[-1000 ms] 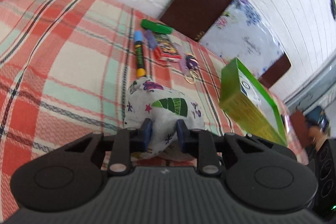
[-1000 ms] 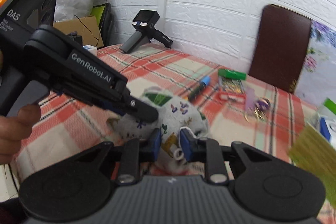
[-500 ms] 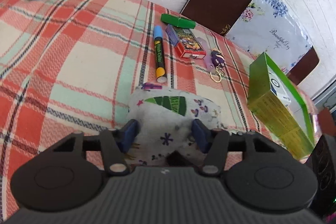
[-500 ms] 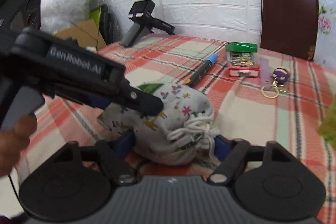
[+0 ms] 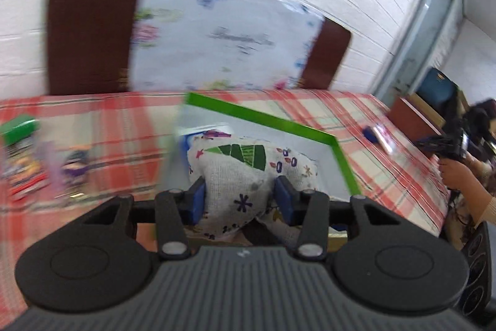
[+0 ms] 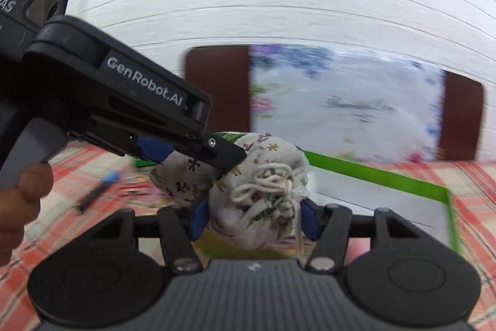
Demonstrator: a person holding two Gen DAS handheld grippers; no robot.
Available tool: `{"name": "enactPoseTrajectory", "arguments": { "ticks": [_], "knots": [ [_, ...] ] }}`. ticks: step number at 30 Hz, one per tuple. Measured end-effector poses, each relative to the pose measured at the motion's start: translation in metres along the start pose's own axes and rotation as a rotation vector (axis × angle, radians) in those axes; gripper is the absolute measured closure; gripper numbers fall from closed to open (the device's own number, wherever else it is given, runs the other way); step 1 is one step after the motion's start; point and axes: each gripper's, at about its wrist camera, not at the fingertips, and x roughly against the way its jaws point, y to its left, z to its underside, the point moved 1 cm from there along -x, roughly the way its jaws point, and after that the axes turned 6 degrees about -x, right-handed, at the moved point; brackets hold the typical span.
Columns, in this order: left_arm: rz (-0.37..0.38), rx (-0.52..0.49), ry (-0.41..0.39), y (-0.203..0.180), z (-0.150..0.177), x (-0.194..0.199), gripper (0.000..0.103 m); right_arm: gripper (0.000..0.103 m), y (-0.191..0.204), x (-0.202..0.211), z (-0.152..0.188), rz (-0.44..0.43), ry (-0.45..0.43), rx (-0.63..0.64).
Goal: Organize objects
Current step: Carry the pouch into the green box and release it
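The drawstring pouch (image 5: 245, 172) is clamped by the closing left gripper (image 5: 240, 200) and right gripper (image 6: 252, 215), above the green box (image 5: 338, 154). Items at the tabletop (image 5: 365, 114) left edge remain unsorted.

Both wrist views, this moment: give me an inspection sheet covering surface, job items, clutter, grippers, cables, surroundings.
Surface: plaid tablecloth, red and cream.
Job's things: printed drawstring pouch carried over the green-rimmed box; tied cord end faces the right wrist camera.
Clutter: green packet, blurred small items beside it, a marker.
Grippers: left gripper and right gripper both clamp the pouch; jaws closing.
Cables: nothing seen.
Surroundings: white brick wall, brown chair backs with floral sheet, another person at the table's edge.
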Motion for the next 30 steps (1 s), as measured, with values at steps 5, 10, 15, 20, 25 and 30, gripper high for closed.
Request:
{"name": "enactPoseTrajectory", "arguments": {
  "ticks": [5,10,15,20,25,30],
  "knots": [
    [0.007,-0.085,0.068,-0.033,-0.013,-0.063,0.050,0.041,-0.055,-0.019,0.004,0.154,0.012,-0.085],
    [-0.153,-0.141,0.103,-0.030,-0.007,-0.080,0.043,0.023,-0.075,-0.024,0.008,0.247,-0.009,-0.159],
    [-0.219,-0.142,0.073,-0.021,0.001,-0.047,0.039,0.022,-0.053,0.004,0.013,0.249,-0.078,-0.125],
    [-0.279,-0.149,0.058,-0.014,0.012,-0.018,0.036,0.021,-0.032,0.029,0.018,0.235,-0.121,-0.114],
    [-0.336,-0.160,0.070,-0.010,0.025,0.005,0.034,0.022,-0.016,0.040,0.026,0.220,-0.083,-0.113],
    [-0.346,-0.152,0.074,-0.010,0.036,0.023,0.032,0.022,-0.015,0.052,0.030,0.229,-0.052,-0.166]
  ]
}}
